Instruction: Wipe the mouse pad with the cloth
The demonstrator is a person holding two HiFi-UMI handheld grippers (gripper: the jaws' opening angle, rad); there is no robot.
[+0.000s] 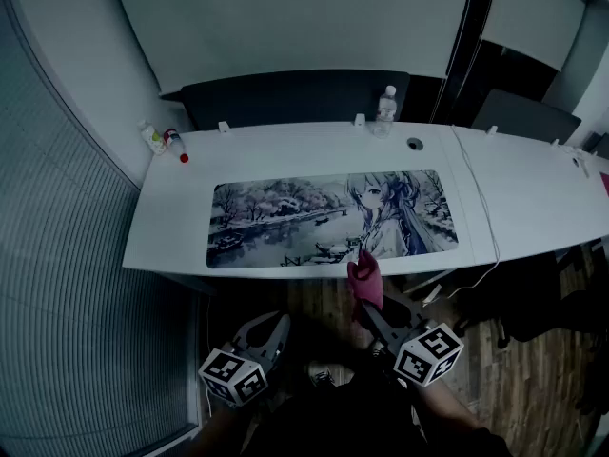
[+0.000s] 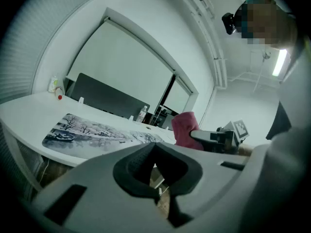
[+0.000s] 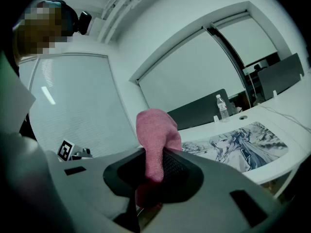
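Note:
A long mouse pad [image 1: 285, 219] printed with a snowy scene and an anime figure lies flat on the white desk [image 1: 171, 208]. My right gripper [image 1: 369, 303] is shut on a pink cloth [image 1: 363, 274], held in the air just off the desk's near edge, below the pad's right half. In the right gripper view the cloth [image 3: 155, 135] sticks up out of the jaws, with the pad [image 3: 243, 144] beyond it. My left gripper [image 1: 273, 327] hangs lower and to the left, shut and holding nothing. From the left gripper view the pad [image 2: 97, 132] and cloth [image 2: 184, 127] both show.
A water bottle [image 1: 384, 106] and a cable hole [image 1: 413, 144] are at the desk's back right. Small bottles [image 1: 152, 137] stand at the back left corner. A white cable [image 1: 481, 208] runs along the pad's right side. A dark partition [image 1: 295, 98] lines the back.

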